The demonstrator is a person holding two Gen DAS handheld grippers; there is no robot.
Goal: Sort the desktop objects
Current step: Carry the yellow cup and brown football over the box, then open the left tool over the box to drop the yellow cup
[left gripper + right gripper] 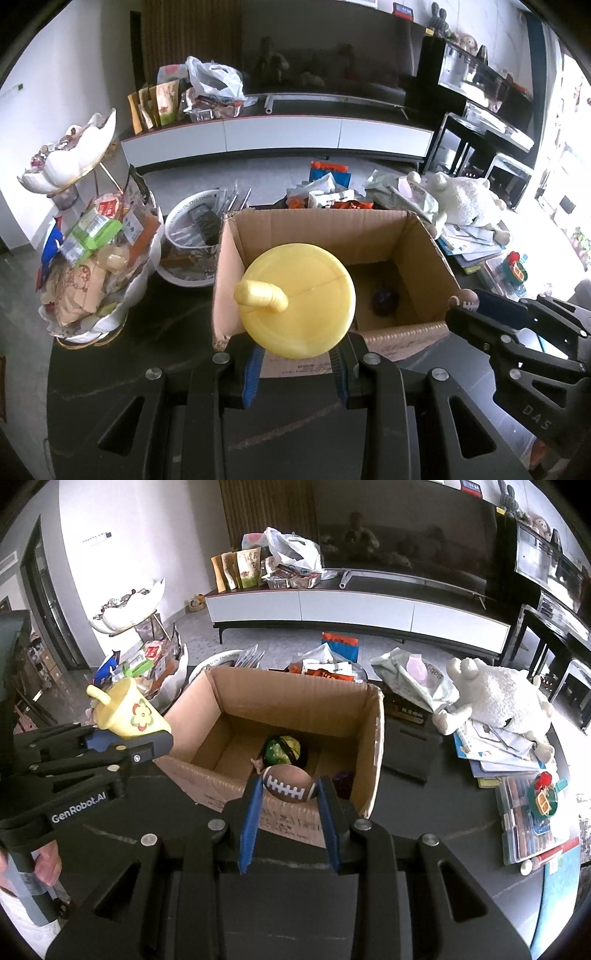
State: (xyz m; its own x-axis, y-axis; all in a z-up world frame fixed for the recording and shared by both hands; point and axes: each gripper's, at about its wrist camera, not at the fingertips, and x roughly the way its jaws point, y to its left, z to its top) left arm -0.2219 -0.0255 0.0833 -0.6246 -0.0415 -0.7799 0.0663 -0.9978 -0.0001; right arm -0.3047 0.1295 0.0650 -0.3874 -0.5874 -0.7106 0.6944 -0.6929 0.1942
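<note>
In the middle of both views stands an open cardboard box [295, 701] on a dark table [424, 812]. In the left wrist view, the left gripper [297, 354] is closed on a yellow cup [299, 299], in the lower centre of the frame; the cup's round lid and short spout face the camera, and it hangs over the near left corner of the box. In the right wrist view the same cup shows at the left of the frame, with a flower printed on its side.

The right gripper [290, 788] is closed on a small brown toy football [290, 783] with white laces, held above the near edge of the box in the centre of the frame. On the bottom of the box lie a green ball [282, 747] and a dark purple thing [343, 777] that I cannot identify.

At the right of the frame, a white plush animal [495, 698] lies on a pile of books [491, 757]. At the left, a white basket full of snack packets [99, 258] stands beside the box. Fingers of a hand [46, 864] show at the lower left edge.
</note>
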